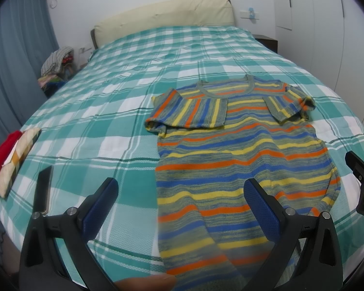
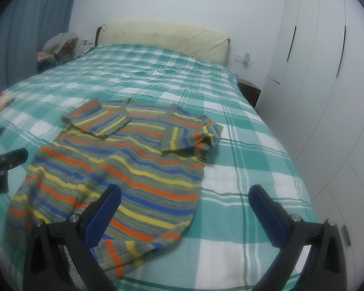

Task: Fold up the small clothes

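Striped shirt (image 1: 242,150) lying flat on the checked bed cover (image 1: 104,111), both sleeves folded in over the chest

The shirt has orange, yellow and blue stripes on grey-green knit, with its neck toward the cream headboard (image 1: 165,14). Your left gripper (image 1: 179,191) hangs above the near hem, wide open and holding nothing; its right finger is over the cloth, its left finger over the bare cover. Your right gripper (image 2: 185,198) is also wide open and empty, over the shirt's right edge. At the far left lie folded clothes (image 1: 9,155) and a dark phone (image 1: 44,186)
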A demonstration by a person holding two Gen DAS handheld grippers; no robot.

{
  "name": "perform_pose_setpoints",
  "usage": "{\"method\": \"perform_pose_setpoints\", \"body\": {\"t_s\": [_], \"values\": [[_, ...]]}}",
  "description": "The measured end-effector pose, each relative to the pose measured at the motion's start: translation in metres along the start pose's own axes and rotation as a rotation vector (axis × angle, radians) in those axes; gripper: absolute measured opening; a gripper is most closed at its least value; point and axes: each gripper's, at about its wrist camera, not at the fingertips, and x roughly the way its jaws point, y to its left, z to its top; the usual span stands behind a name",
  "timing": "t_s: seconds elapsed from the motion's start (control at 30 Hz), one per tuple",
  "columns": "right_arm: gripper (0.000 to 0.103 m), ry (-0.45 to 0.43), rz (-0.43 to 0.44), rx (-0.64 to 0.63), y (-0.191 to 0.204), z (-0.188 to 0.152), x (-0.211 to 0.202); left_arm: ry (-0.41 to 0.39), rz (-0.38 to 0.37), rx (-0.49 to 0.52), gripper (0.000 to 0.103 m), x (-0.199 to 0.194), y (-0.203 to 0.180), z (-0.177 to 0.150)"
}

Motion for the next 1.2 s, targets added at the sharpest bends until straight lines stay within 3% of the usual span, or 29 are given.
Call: {"method": "perform_pose_setpoints", "body": {"t_s": [1.2], "values": [[0.103,0.007,-0.005,0.005,-0.0023,-0.0052,0.0031,0.007,-0.002,0.004,0.103,0.0018,-0.0003,-0.0048]]}}
